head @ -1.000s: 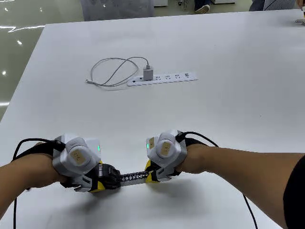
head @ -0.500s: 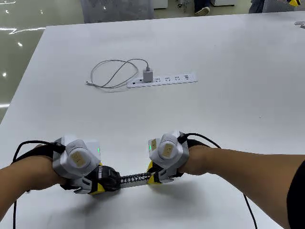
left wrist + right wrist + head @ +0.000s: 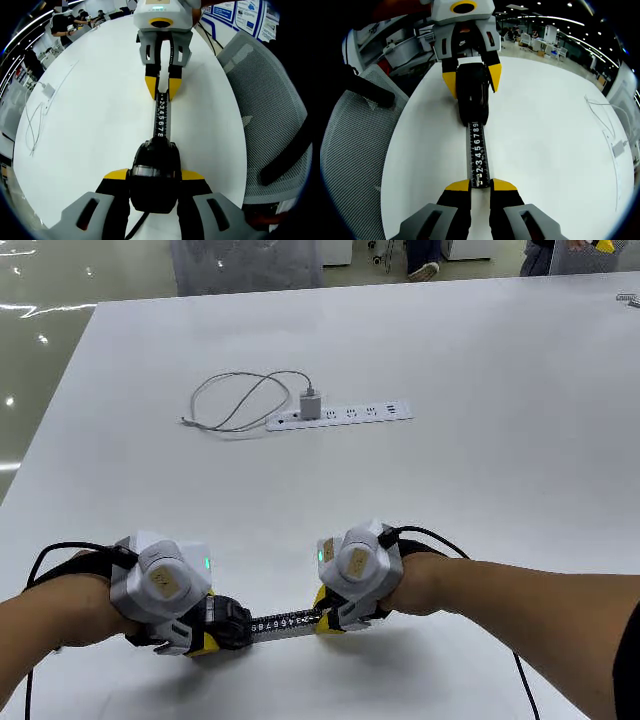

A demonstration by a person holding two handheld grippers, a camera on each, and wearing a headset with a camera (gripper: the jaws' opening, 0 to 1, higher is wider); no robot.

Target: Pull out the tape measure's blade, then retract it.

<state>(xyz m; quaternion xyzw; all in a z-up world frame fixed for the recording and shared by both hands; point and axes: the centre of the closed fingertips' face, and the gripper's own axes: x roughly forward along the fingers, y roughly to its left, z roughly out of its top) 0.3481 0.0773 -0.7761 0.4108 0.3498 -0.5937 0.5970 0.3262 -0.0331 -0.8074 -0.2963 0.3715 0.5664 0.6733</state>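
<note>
A black tape measure case (image 3: 229, 624) rests low over the white table, and my left gripper (image 3: 208, 628) is shut on it. In the left gripper view the case (image 3: 155, 172) sits between the yellow-tipped jaws of the left gripper (image 3: 155, 176). A short stretch of numbered blade (image 3: 284, 621) runs from the case to my right gripper (image 3: 324, 617), which is shut on the blade's tip. The right gripper view shows the blade (image 3: 477, 152) leading from my right gripper (image 3: 480, 186) to the case (image 3: 472, 95). The blade (image 3: 161, 117) shows numbers up to about nine.
A white power strip (image 3: 340, 415) with a plugged charger (image 3: 310, 403) and a looped white cable (image 3: 232, 398) lies at mid-table, well beyond the grippers. The table's left edge (image 3: 45, 405) borders a shiny floor. A grey mesh chair (image 3: 265, 105) stands beside the table's near edge.
My right gripper has drifted right, away from the left one, and a little more blade shows between them. The left gripper has held its place.
</note>
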